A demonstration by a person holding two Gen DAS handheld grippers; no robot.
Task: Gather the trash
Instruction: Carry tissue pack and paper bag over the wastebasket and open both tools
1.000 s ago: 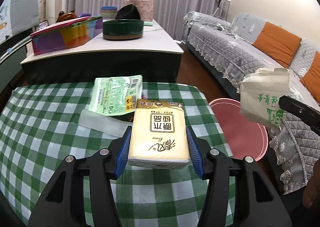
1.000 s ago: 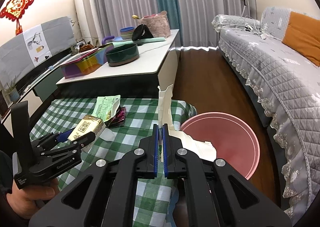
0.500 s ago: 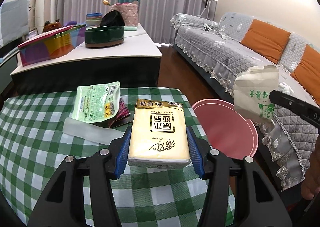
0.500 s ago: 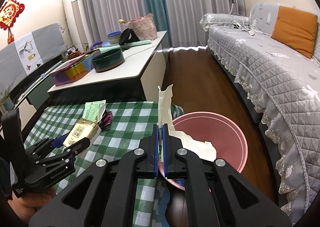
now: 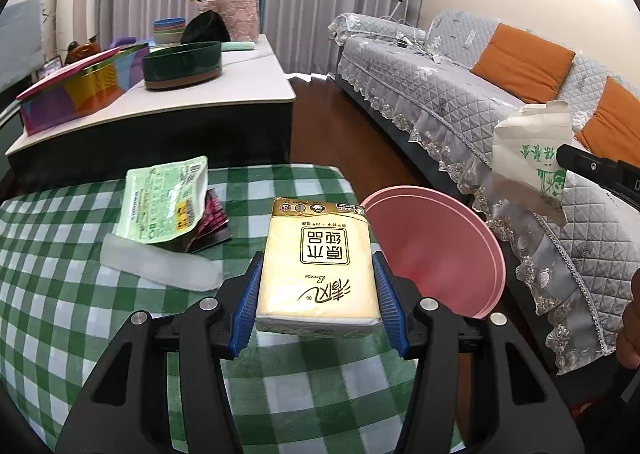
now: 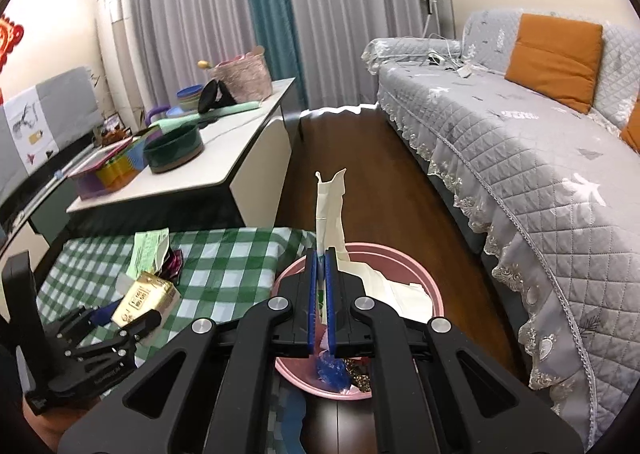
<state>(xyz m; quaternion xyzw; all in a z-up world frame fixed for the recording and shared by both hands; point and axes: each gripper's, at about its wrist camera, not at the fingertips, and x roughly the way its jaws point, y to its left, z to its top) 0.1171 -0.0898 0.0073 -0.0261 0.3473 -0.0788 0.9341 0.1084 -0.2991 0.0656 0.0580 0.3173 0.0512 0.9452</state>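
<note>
L gripper (image 5: 318,290) is clamped on a yellow tissue pack (image 5: 320,266), centre of the left wrist view, its blue pads pressed on both long sides. The pack is printed "Breeze", w/ large Chinese characters in a box; gold band at the far end, small print there unreadable. It hangs over the green-check tablecloth (image 5: 72,294), just left of the pink bin (image 5: 436,254).

R gripper (image 6: 319,274) is pinched tight on a white paper bag (image 6: 330,214), lower centre of the right wrist view, over the bin. Green Chinese lettering + panda logo on the bag, seen at right edge of the left wrist view.

Green snack pouch (image 5: 164,200), barcode at its top, lies mid-left on the cloth.
</note>
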